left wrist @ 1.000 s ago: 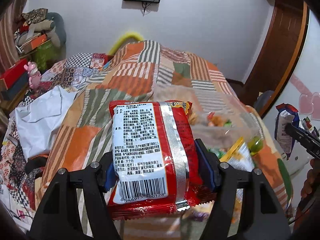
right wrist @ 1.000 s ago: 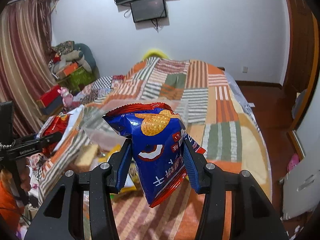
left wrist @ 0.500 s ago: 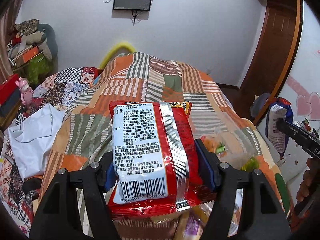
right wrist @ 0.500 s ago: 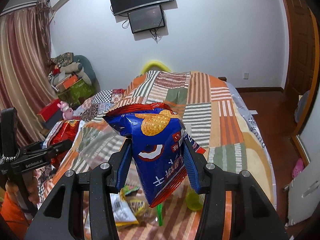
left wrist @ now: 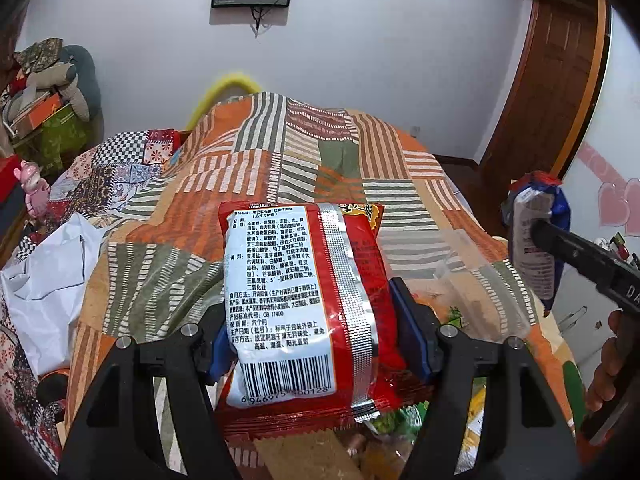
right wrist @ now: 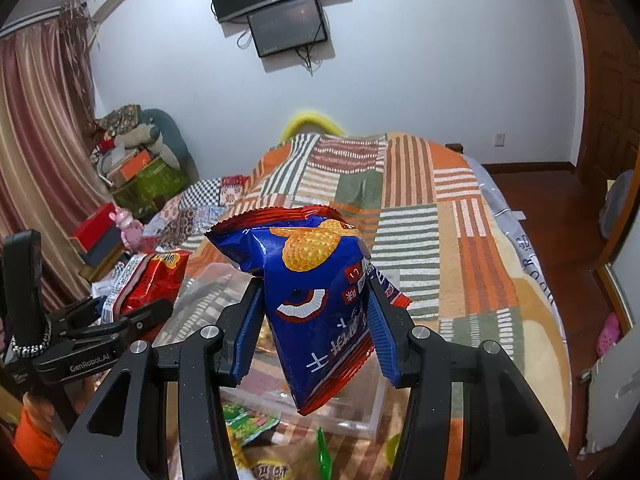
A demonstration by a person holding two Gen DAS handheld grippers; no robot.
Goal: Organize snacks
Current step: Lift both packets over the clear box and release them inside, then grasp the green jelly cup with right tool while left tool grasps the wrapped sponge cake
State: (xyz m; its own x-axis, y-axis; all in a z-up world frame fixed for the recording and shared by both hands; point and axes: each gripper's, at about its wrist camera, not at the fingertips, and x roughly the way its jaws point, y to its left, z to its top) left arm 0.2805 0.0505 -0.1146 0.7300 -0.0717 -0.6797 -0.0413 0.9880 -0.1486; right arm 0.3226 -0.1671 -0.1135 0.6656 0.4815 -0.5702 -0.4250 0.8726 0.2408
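Observation:
My left gripper (left wrist: 316,344) is shut on a red noodle packet (left wrist: 304,304), its white label and barcode facing the camera, held above the bed. My right gripper (right wrist: 316,320) is shut on a blue biscuit bag (right wrist: 316,300), held upright in the air. In the right wrist view the left gripper (right wrist: 132,320) with the red packet (right wrist: 148,280) shows at the left. In the left wrist view the right gripper's finger (left wrist: 580,256) and the blue bag (left wrist: 536,236) show at the right. A clear plastic box (right wrist: 344,412) with several snack packs (right wrist: 248,428) lies below both grippers.
A patchwork orange and green blanket (left wrist: 320,160) covers the bed. A white plastic bag (left wrist: 44,276) lies at its left. Boxes and a plush toy (right wrist: 140,160) are piled by the curtain. Wooden door (left wrist: 560,100) and floor (right wrist: 560,216) at the right.
Both grippers have risen and tilted up, so the snack pile and box sit lower in view. Each keeps hold of its packet.

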